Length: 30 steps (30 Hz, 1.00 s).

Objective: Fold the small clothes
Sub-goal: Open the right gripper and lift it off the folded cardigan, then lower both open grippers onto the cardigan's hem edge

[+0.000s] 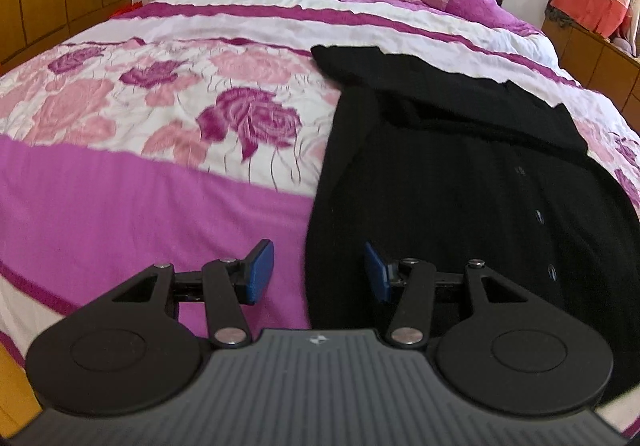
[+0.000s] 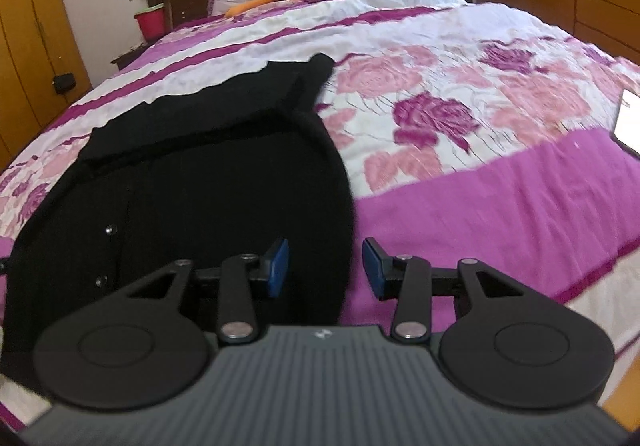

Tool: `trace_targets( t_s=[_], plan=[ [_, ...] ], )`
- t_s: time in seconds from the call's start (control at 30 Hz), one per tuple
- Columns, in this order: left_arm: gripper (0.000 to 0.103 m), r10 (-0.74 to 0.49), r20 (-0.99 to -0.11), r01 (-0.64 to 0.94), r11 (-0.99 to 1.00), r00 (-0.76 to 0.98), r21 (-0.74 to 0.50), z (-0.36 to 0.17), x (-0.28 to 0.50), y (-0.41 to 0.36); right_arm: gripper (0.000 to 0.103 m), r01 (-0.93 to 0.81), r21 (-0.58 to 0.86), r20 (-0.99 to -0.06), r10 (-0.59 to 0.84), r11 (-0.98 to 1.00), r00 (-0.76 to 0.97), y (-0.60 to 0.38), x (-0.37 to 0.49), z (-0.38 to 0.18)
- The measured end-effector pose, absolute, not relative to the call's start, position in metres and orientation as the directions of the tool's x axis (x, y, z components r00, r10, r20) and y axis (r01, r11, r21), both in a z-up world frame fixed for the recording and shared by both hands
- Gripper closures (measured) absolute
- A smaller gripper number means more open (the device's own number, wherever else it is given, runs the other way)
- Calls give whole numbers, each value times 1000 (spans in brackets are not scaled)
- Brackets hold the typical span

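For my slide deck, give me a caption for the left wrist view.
Open left gripper over the left edge of a black cardigan on a floral bed.

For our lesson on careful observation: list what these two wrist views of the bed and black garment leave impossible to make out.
- Black garment: near hem hidden behind the left gripper body, left wrist view; its far sleeve folds merge into shadow.
- Flat white item: cut off by the right edge, right wrist view.
- Bedspread pattern: blurred.
- Right gripper: whether it touches the cloth is unclear.
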<state>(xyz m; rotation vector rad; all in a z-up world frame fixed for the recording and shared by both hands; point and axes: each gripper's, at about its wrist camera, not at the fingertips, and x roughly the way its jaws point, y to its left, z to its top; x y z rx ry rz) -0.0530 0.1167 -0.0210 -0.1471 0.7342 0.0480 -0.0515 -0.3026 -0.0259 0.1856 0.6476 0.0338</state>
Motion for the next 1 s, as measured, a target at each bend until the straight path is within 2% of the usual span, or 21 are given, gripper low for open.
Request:
trace_targets(
  t_s=[0.17,0.37,0.73,1.0],
  plan=[
    [47,-75,-679,-62,983,730,-175,-29,-71,118,60,37,233,-605,114,972,788,-309,-69,-32],
    [47,-105,-685,-22,984,721,-175,-41,-89,113,60,38,274,-621,147,961,770,-307,-87,-42],
    [45,-215,-676,31,961,705,-273,-52,-97,111,58,-41,352,-618,265,935,741,-295,-95,-55],
    [44,-216,-668,27,959,712,-282,-60,-95,109,52,-29,400,-603,286,916,745,-296,-94,-70]
  ],
)
